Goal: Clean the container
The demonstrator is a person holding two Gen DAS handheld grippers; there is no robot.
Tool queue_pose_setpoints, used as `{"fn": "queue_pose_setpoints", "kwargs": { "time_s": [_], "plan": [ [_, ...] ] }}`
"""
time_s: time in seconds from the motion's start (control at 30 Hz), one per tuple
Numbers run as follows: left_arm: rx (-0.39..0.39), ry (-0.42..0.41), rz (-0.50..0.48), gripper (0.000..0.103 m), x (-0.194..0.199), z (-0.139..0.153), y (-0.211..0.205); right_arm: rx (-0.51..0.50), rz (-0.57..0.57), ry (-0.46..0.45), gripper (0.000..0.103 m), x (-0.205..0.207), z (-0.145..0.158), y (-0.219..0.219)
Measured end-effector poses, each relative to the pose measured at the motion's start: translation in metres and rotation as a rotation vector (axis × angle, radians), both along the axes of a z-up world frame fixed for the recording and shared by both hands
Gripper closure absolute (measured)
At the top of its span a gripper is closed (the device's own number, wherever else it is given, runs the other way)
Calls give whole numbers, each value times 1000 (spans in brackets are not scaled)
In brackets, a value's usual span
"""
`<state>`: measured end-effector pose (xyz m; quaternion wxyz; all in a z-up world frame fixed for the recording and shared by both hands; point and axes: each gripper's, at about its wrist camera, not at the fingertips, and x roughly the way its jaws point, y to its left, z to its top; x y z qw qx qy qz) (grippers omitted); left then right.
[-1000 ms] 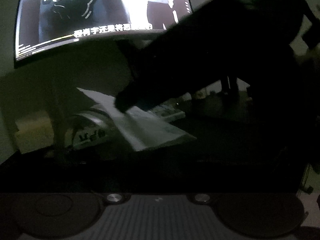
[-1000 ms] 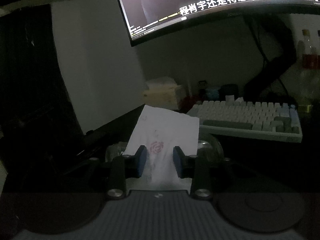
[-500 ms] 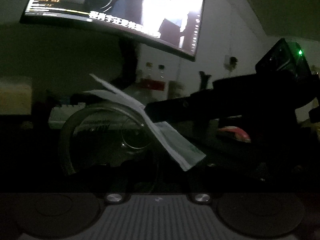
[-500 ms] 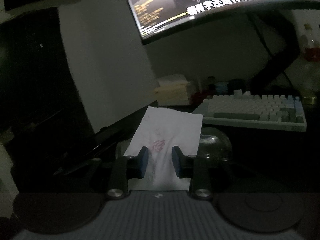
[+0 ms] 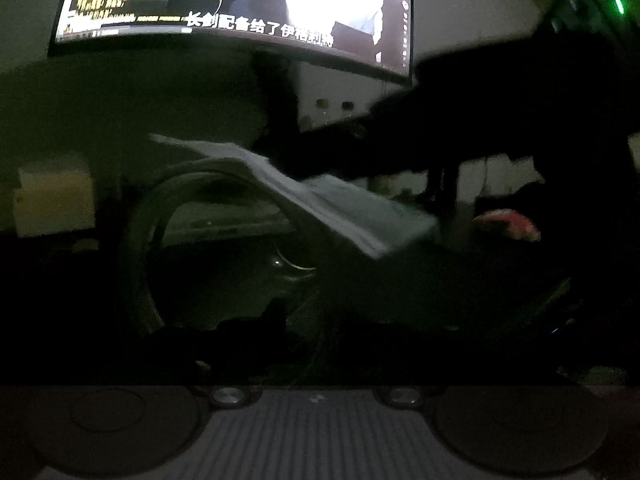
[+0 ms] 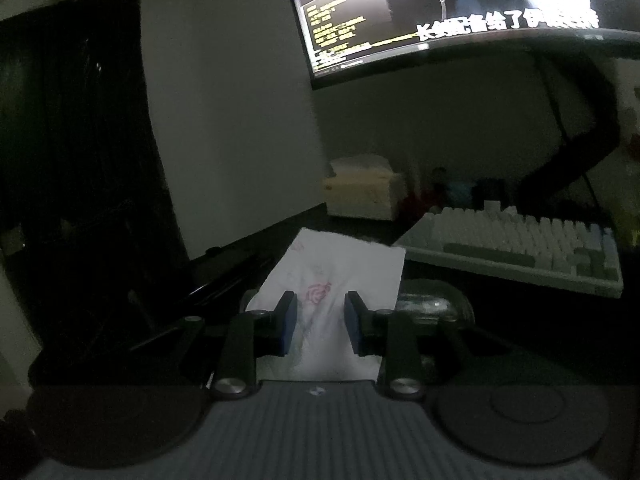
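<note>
The scene is very dark. A clear round container (image 5: 224, 248) lies on its side with its mouth facing the left wrist camera; my left gripper (image 5: 276, 320) holds it, its fingers only dark shapes at the rim. My right gripper (image 6: 320, 320) is shut on a white tissue (image 6: 336, 272) with a pink flower print. In the left wrist view the tissue (image 5: 320, 200) lies across the container's upper right rim, and the right gripper (image 5: 304, 164) reaches in from the right. In the right wrist view the container (image 6: 432, 300) shows just behind the tissue.
A lit curved monitor (image 5: 240, 0) hangs above the desk. A white keyboard (image 6: 520, 248) lies to the right, a pale tissue box (image 6: 360, 192) at the back, a dark computer case (image 6: 80, 160) at the left. A pink object (image 5: 508, 220) lies at the right.
The left wrist view swung so the container's open mouth now faces it. The right gripper kept hold of the tissue and shifted it over the rim. The monitor subtitle changed.
</note>
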<state>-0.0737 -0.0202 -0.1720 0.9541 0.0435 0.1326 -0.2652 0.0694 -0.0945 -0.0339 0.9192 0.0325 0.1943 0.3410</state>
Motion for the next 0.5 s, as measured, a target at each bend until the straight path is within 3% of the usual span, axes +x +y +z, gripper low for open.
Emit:
{"fn": "queue_pose_setpoints", "kwargs": {
  "time_s": [0.03,0.13,0.23,0.43,0.5],
  "plan": [
    [9,-3,-2,59,-1,0,-1,-8,5,-1,72,3,1,2],
    [37,-22,8,50,-2,-2,-4,-29,27,-5,72,10,4,7],
    [33,-20,16,47,-1,-3,-3,-17,35,8,72,24,3,3],
    [3,-3,27,47,5,-2,6,-35,-70,43,72,51,2,-11],
    [-4,4,30,43,6,-1,6,-34,-89,48,72,49,2,-9]
  ]
}}
